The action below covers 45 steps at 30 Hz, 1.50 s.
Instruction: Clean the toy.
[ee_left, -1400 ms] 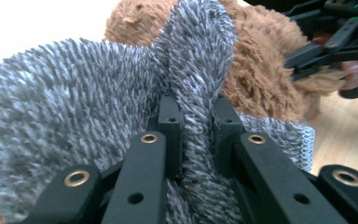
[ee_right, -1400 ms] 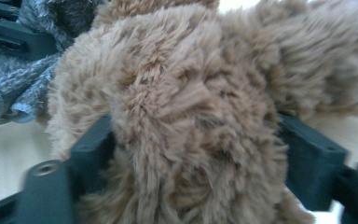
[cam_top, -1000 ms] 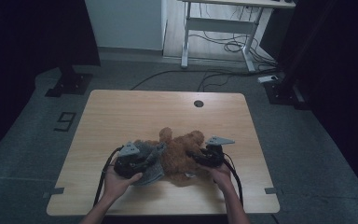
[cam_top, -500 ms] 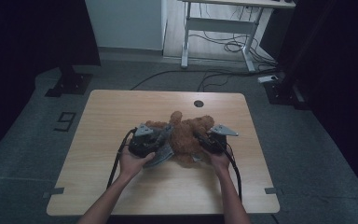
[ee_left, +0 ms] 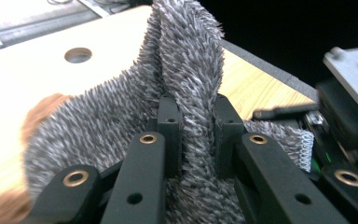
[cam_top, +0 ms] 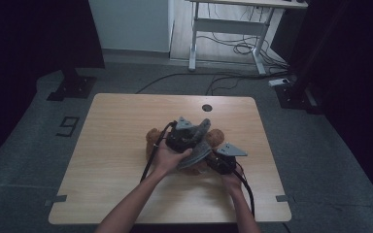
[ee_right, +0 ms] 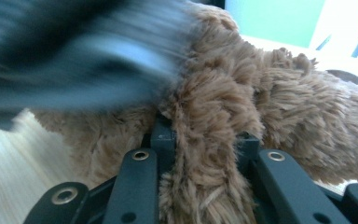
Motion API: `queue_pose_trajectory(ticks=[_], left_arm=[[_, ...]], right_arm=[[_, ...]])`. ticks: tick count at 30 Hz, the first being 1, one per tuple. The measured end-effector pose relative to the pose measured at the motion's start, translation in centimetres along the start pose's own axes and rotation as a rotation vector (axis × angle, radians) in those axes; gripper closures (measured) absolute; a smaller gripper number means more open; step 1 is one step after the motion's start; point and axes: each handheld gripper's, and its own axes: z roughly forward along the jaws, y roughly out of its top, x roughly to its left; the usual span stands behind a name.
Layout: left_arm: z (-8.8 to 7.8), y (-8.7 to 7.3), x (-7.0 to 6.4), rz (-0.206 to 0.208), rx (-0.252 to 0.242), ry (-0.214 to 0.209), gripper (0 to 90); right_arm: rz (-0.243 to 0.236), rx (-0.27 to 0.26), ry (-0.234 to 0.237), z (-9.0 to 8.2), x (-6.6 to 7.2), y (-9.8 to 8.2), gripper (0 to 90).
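Left claw [ee_left: 193, 135] grips grey cloth [ee_left: 186, 60], right claw [ee_right: 205, 140] brown plush [ee_right: 261, 93]

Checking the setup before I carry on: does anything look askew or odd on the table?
Nothing looks damaged or spilled. The brown plush toy lies bunched near the table middle, with the right claw pinching its fur. The left claw pinches a fold of the grey fuzzy fabric, pulled upward.

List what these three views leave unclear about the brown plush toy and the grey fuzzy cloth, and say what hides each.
- High view: most of the brown plush toy is covered by the left gripper and right gripper.
- Left gripper view: the grey fuzzy cloth runs past the bottom edge.
- Right gripper view: a blurred dark shape hides the toy's upper left.
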Motion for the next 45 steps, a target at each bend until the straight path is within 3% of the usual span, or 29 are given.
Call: queue_pose_trajectory(ticks=[2, 5, 7, 13, 19, 27, 33, 39, 41, 45], left_arm=[[1.5, -0.5, -0.1, 0.011, 0.043, 0.019, 76.7], [2.1, -1.6, 0.1, -0.007, 0.040, 0.008, 77.1], [1.6, -1.8, 0.2, -0.002, 0.041, 0.007, 77.3], [-0.7, -2.9, 2.1, -0.009, 0.056, 0.080, 77.5], [-3.9, -4.6, 4.8, -0.044, 0.053, 0.136, 77.8], [-7.6, -6.9, 8.3, -0.128, 0.013, 0.185, 77.9], [-8.6, -8.8, 10.5, -0.185, 0.028, 0.217, 77.9], [-7.4, -11.7, 12.0, -0.214, 0.091, 0.252, 78.3], [-7.6, -11.7, 12.2, -0.217, 0.081, 0.249, 78.4], [-9.2, -9.9, 11.6, -0.188, 0.025, 0.256, 78.4]], right_arm=[[-0.017, -0.003, 0.001, -0.3, 0.3, -0.2, 69.6], [-0.042, 0.016, -0.014, -0.4, 0.6, -0.5, 69.5], [-0.038, 0.008, -0.009, -0.5, 0.6, -0.8, 69.4], [-0.009, 0.003, 0.005, -0.7, 0.4, -1.0, 69.3], [0.013, -0.007, 0.009, -0.9, 0.3, -1.2, 69.1], [0.019, -0.015, 0.015, -1.1, 0.4, -1.4, 68.8], [0.030, -0.015, 0.019, -1.1, 0.3, -1.4, 68.8], [0.033, -0.016, 0.023, -1.1, 0.2, -1.5, 68.9], [0.025, -0.016, 0.021, -1.1, 0.2, -1.5, 68.9], [0.036, -0.019, 0.026, -1.0, 0.0, -1.5, 68.9]])
